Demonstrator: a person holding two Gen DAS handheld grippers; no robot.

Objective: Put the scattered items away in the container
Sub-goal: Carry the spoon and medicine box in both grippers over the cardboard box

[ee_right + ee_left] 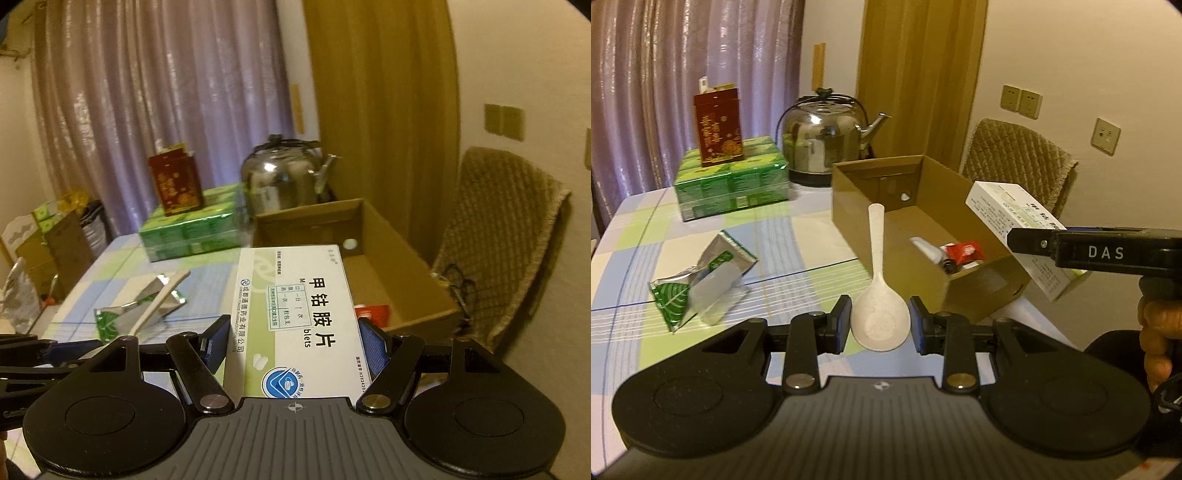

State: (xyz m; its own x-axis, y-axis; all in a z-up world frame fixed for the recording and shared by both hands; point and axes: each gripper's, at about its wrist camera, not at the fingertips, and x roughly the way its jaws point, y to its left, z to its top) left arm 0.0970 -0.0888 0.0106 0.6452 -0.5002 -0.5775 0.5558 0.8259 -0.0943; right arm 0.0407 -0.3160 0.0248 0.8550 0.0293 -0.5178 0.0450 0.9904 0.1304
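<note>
Left gripper (880, 322) clamps cream plastic rice spoon (879, 295), handle over brown cardboard box (979, 291) rim. Right gripper (293, 341) clamps white-green medicine carton (295, 317) above box. Red-white tube (953, 253) lies inside.

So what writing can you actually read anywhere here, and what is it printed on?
"DAS": on the right gripper, seen from the left wrist.
"甲钴胺片": large title on the white medicine box.
"blets": end of an English word on the same box.
The box's small print and blue round logo, the red tin, green packs and foil sachet: too small or blurred.
</note>
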